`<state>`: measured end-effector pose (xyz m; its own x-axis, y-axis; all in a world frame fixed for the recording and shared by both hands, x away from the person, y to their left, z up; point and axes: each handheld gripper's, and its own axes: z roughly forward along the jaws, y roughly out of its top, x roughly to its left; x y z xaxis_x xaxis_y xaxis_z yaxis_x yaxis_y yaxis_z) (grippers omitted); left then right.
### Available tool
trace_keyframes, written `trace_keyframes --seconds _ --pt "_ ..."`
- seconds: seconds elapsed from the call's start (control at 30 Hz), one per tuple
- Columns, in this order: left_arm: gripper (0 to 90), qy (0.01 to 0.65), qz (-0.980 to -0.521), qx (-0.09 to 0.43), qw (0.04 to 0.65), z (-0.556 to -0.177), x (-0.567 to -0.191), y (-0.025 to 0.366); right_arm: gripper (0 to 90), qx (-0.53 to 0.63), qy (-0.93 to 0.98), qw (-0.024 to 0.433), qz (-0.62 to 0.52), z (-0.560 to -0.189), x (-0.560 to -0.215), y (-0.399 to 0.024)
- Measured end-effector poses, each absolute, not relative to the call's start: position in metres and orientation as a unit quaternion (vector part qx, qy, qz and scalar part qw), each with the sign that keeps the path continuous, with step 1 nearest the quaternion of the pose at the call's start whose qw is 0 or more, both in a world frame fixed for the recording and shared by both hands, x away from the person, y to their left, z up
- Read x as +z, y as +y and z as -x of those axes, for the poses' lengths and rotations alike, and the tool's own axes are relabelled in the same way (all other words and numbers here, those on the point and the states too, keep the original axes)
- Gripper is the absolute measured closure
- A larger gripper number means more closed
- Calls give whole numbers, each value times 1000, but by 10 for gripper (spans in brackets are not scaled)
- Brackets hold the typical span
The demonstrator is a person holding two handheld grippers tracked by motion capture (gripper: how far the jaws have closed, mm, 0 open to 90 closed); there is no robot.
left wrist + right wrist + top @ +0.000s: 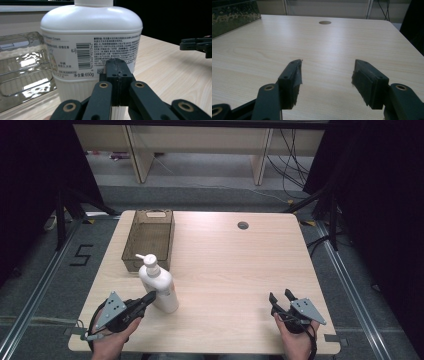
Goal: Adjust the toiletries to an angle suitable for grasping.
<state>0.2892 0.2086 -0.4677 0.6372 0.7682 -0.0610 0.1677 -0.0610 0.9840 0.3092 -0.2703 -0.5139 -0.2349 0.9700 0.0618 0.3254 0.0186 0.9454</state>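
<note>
A white pump bottle of lotion (159, 285) stands upright on the wooden table (225, 265), just in front of a clear brown bin (150, 239). My left gripper (148, 298) is at the near left, its jaws pressed together with nothing between them, tips right at the bottle's lower side. In the left gripper view the bottle's label (90, 47) looms close behind my left gripper (117, 65). My right gripper (281, 297) rests low at the near right, jaws apart and empty, and in its own view my right gripper (326, 75) points across bare wood.
The bin (22, 65) holds nothing I can see and stands at the far left of the table. A round cable hole (243, 225) lies near the far edge. Black curtains and stand legs flank the table; desks and cables stand beyond it.
</note>
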Motion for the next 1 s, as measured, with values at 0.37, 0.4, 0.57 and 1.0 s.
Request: trace_keyframes --seconds 0.37,0.4,0.57,1.0 --pt "895 337 -688 248 593 -300 -465 193 399 474 633 351 -502 -311 -514 -272" --pt "895 338 -688 247 592 -300 -465 192 398 474 633 351 -502 -311 -514 -272" --pt "895 338 -689 249 591 -302 -465 189 395 470 634 352 -503 -310 -514 -272" --pt "894 340 -684 250 595 -303 -466 183 388 476 634 348 -501 -311 -514 -273"
